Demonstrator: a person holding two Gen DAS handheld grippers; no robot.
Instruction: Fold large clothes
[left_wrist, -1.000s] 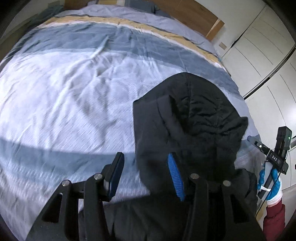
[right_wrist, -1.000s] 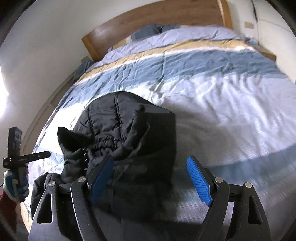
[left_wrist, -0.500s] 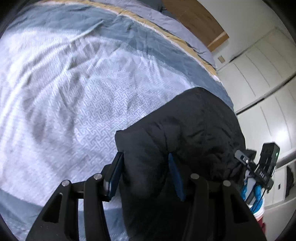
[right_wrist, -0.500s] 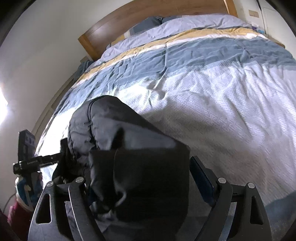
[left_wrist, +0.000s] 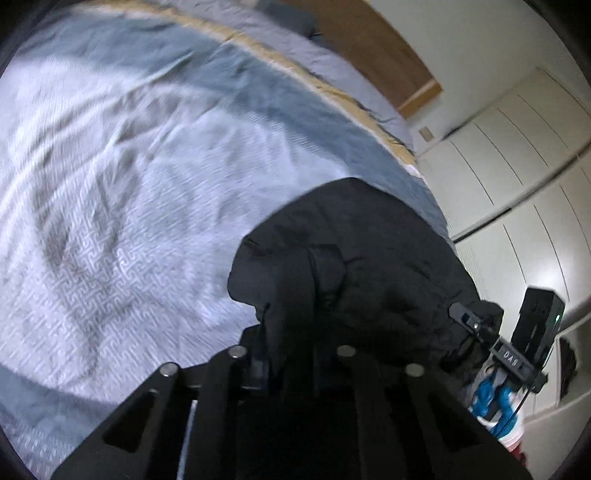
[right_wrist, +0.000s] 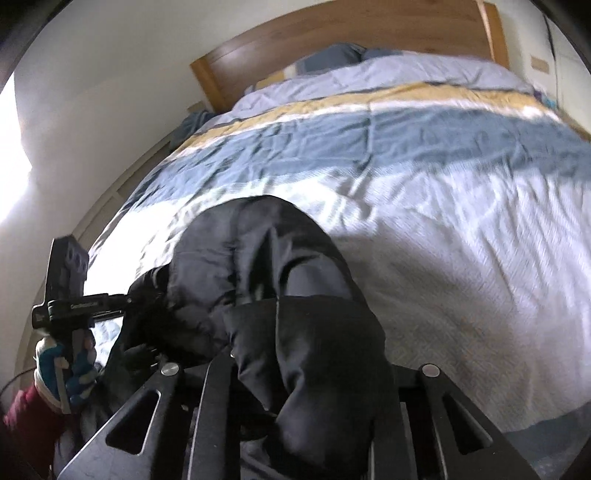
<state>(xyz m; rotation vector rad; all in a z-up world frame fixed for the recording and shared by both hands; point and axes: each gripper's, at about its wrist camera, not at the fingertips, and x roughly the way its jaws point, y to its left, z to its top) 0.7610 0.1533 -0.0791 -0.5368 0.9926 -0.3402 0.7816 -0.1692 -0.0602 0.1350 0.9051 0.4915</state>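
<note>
Both sets of jaws have just been closing since a second ago: the left gripper (left_wrist: 291, 363) and right gripper (right_wrist: 295, 373) pinch the black jacket (left_wrist: 354, 266), their pads buried in cloth.

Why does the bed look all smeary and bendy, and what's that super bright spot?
Left wrist view: the bedspread is smeared by motion blur and the fisheye lens bows the wardrobe doors. Right wrist view: daylight blows out white at the left edge, and the black jacket stays dark.

Claw pads (left_wrist: 258, 365) buried in jacket (left_wrist: 369, 266)
</note>
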